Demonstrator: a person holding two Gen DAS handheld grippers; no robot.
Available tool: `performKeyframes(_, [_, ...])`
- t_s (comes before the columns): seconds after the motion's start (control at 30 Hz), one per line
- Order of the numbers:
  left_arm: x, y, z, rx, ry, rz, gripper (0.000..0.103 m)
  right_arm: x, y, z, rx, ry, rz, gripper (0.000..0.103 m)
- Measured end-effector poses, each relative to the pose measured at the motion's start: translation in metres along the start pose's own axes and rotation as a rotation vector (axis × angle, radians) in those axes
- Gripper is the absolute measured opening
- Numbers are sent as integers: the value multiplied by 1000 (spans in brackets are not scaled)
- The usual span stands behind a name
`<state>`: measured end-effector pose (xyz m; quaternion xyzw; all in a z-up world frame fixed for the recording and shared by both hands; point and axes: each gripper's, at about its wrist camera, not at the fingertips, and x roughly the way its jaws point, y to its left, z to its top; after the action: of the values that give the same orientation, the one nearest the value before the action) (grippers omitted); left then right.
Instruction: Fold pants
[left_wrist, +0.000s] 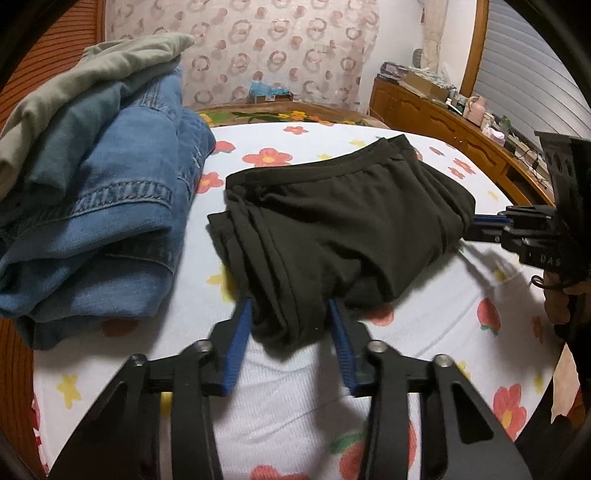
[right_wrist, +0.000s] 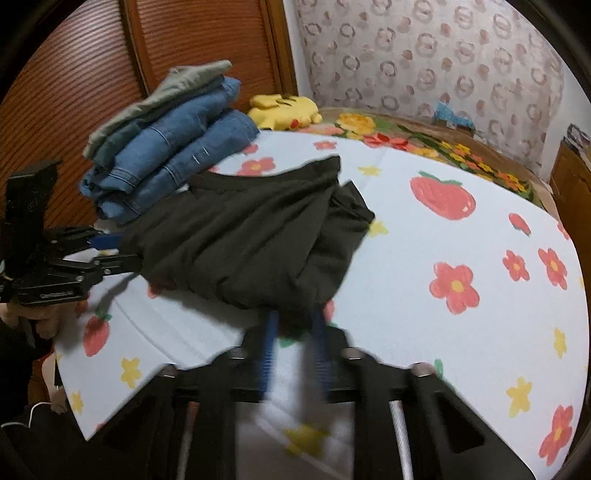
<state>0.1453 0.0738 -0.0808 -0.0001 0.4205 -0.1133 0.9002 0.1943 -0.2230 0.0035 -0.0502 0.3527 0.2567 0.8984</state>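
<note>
Fingers (left_wrist: 242, 332) half buried under bunched black pants (left_wrist: 332, 221).

The black pants (left_wrist: 343, 221) lie folded into a thick, rumpled bundle on the flower-printed bed sheet (left_wrist: 295, 398), waistband toward the far side, just beside a stack of folded jeans (left_wrist: 110, 206).
</note>
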Motion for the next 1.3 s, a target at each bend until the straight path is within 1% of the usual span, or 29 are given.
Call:
performKeyframes(0.03, [-1, -1, 0, 4, -3, 1, 26, -2, 0, -1, 3, -13, -2, 4])
performKeyframes(0.1, [-4, -1, 1, 7, -10, -3, 19, -11, -2, -4, 13, -44, -10, 3])
performKeyframes(0.13, [-6, -1, 0, 7, -17, -2, 17, -16, -4, -6, 21, -56, -12, 2])
performKeyframes(0.27, [-19, -3, -3, 5, -42, -26, 14, -38, -9, -19, 51, -91, -31, 2])
performKeyframes(0.6, [-52, -27, -23, 39, -82, -68, 12, -96, 10, -61, 71, -149, -68, 2])
performKeyframes(0.77, [-67, -41, -36, 44, -96, -90, 12, -120, 19, -88, 83, -139, -81, 2])
performKeyframes(0.87, [-72, -48, -45, 55, -86, -97, 12, -134, 24, -98, 96, -140, -75, 2])
performKeyframes(1.0, [-73, -53, -57, 62, -66, -100, 12, -142, 31, -110, 95, -125, -75, 2])
performKeyframes(1.17, [-70, -55, -64, 57, -41, -103, 12, -138, 29, -116, 114, -98, -72, 2])
performKeyframes(1.27, [-72, -55, -63, 53, -42, -95, 16, -140, 29, -111, 115, -109, -88, 2])
performKeyframes(1.3, [-74, -55, -62, 51, -44, -93, 19, -142, 29, -109, 118, -113, -85, 2])
